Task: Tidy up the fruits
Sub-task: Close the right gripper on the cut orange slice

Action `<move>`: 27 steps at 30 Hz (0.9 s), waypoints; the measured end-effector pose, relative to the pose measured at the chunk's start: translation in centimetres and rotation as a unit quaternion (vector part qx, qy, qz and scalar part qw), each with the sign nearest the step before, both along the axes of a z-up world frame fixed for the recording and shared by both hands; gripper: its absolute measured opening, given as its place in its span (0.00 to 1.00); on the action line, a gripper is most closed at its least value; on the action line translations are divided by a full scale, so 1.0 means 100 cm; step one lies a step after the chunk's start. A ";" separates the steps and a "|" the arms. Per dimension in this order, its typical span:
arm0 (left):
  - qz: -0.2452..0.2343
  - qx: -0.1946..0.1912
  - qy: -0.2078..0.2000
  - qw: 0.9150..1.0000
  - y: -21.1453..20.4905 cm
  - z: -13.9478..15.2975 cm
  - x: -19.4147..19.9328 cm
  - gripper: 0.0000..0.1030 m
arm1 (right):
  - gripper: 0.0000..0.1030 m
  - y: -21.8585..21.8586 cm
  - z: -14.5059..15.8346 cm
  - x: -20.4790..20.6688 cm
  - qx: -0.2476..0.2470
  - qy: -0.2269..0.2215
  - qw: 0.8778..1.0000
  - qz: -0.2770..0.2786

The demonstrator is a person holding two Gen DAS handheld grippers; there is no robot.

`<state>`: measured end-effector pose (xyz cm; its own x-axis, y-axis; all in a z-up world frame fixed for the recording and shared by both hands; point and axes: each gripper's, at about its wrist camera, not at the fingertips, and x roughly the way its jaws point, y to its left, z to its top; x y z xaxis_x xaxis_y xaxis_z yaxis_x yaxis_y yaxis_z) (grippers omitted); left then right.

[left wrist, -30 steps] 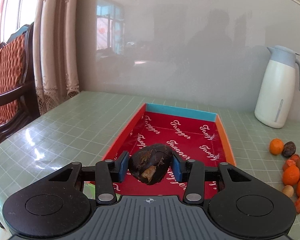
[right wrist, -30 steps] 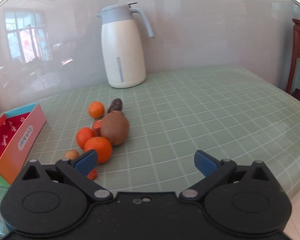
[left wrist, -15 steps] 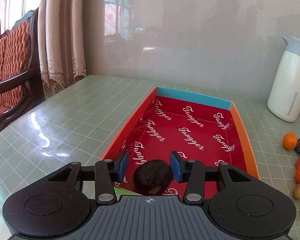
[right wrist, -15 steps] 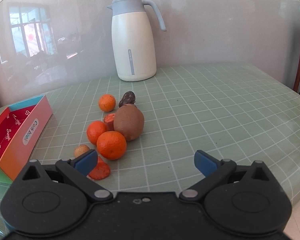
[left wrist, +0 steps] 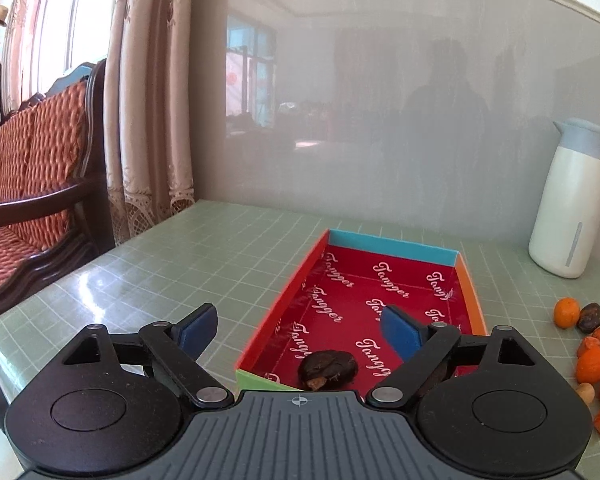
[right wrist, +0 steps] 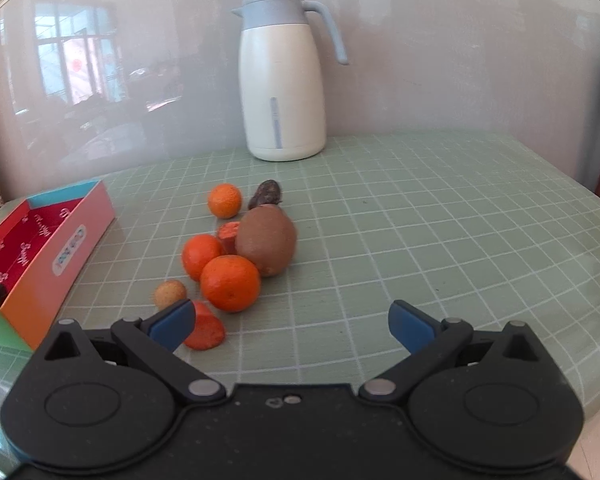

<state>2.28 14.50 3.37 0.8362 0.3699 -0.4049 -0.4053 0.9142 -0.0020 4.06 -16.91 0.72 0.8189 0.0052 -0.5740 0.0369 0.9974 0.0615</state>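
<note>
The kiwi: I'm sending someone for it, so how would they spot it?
Start at the white thermos jug. In front of it lies a fruit cluster; the kiwi sits at its right edge. It is the largest piece, brown and fuzzy beside the tangerines.

Bare table [right wrist: 440, 232] spreads toward two o'clock; fruit pile [right wrist: 236, 264] crowds eleven, jug [right wrist: 282, 80] blocks twelve, box [right wrist: 60, 248] walls nine.

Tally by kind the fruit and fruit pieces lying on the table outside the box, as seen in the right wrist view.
Mandarins: 3
Orange-red pieces: 2
Kiwi: 1
Dark wrinkled fruit: 1
Small tan fruit: 1
Total: 8
</note>
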 end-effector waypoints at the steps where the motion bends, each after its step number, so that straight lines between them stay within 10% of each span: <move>1: 0.000 0.001 -0.003 1.000 0.001 0.002 -0.004 0.87 | 1.00 0.003 0.000 0.000 -0.003 -0.002 1.000 0.007; 23: 0.063 0.006 -0.014 0.998 0.029 -0.004 -0.059 1.00 | 0.99 0.044 -0.016 0.023 -0.026 0.028 0.999 0.034; 27: 0.083 -0.001 -0.022 0.996 0.038 -0.005 -0.067 1.00 | 0.67 0.047 -0.019 0.026 -0.040 0.023 0.999 0.027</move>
